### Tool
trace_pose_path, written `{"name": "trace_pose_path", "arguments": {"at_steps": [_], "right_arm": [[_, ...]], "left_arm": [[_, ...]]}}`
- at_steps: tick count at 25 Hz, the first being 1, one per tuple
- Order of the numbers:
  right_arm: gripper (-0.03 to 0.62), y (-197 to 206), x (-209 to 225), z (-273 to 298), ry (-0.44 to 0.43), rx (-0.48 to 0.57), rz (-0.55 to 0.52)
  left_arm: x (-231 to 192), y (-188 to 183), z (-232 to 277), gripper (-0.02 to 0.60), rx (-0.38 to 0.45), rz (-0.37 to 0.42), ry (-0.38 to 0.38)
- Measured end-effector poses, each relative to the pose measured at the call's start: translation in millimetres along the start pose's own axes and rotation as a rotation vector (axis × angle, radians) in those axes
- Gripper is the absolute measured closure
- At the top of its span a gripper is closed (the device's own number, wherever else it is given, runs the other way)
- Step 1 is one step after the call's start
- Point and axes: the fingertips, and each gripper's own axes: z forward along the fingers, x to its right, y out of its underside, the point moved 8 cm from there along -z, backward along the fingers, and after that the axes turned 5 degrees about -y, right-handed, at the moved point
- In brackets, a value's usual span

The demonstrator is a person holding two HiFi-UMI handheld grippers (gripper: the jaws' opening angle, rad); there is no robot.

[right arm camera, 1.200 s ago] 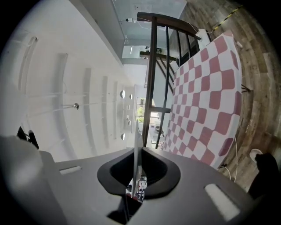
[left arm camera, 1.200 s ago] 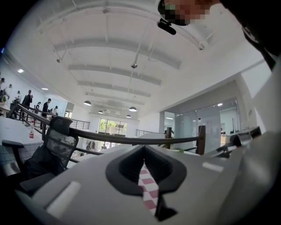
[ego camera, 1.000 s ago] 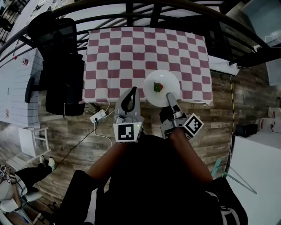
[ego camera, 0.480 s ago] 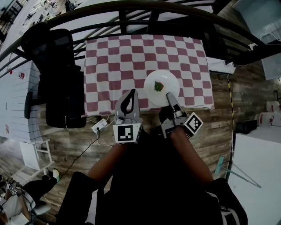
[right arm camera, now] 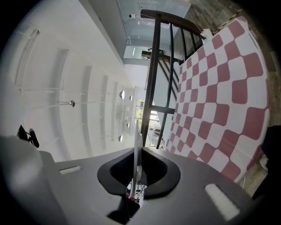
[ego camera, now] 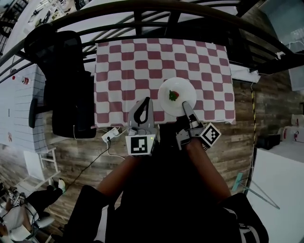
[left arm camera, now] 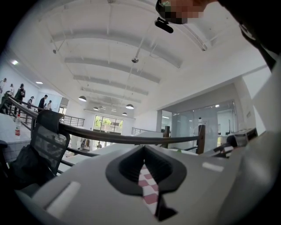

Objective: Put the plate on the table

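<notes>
A white plate [ego camera: 176, 96] with a small red and green piece of food [ego camera: 174, 95] is over the near right part of the table [ego camera: 128, 66], which has a red and white checked cloth. My right gripper [ego camera: 185, 106] is shut on the plate's near rim. In the right gripper view the plate [right arm camera: 135, 154] shows edge-on between the pads, with a gap between it and the cloth [right arm camera: 219, 101]. My left gripper [ego camera: 141, 108] is shut and empty at the table's front edge, left of the plate. Only a strip of checked cloth [left arm camera: 147, 189] shows past its jaws.
A black chair [ego camera: 69, 80] stands at the table's left side. A dark railing [ego camera: 166, 14] curves behind the table. A white power strip [ego camera: 110, 135] with cables lies on the wooden floor under the front edge.
Both grippers have moved slightly forward. The plate, which hung over the table's front edge, now lies fully over the cloth.
</notes>
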Motion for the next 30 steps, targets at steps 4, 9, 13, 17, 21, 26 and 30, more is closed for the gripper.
{"name": "trace_pose_path", "arguments": {"at_steps": [4,9,13,17,21,26,30], "right_arm": [[0.579,-11,13,25,-0.002,-0.041,-0.009],[0.579,-26,26,56,-0.03,-0.077,-0.018],[0.579,-35,37,77,-0.028,-0.116,0.007],[0.578,-45,51,93,-0.028,-0.147,0.014],[0.577,-53,68,104,-0.024,-0.176,0.003],[0.577,-62,91,112,-0.029,-0.186,0.009],[0.577,-68,104,121,-0.036,-0.203,-0.005]], "left_arm": [[-6,-1,16,0.572,-0.012,0.027,-0.033],[-14,-4,41,0.572,0.004,0.016,-0.064],[-16,0,61,0.572,-0.013,0.017,-0.083],[-13,9,78,0.572,-0.04,0.023,-0.074],[-12,16,95,0.572,-0.05,0.018,-0.081],[-7,19,115,0.572,-0.064,0.036,-0.071],[-6,21,129,0.571,-0.077,0.029,-0.079]]}}
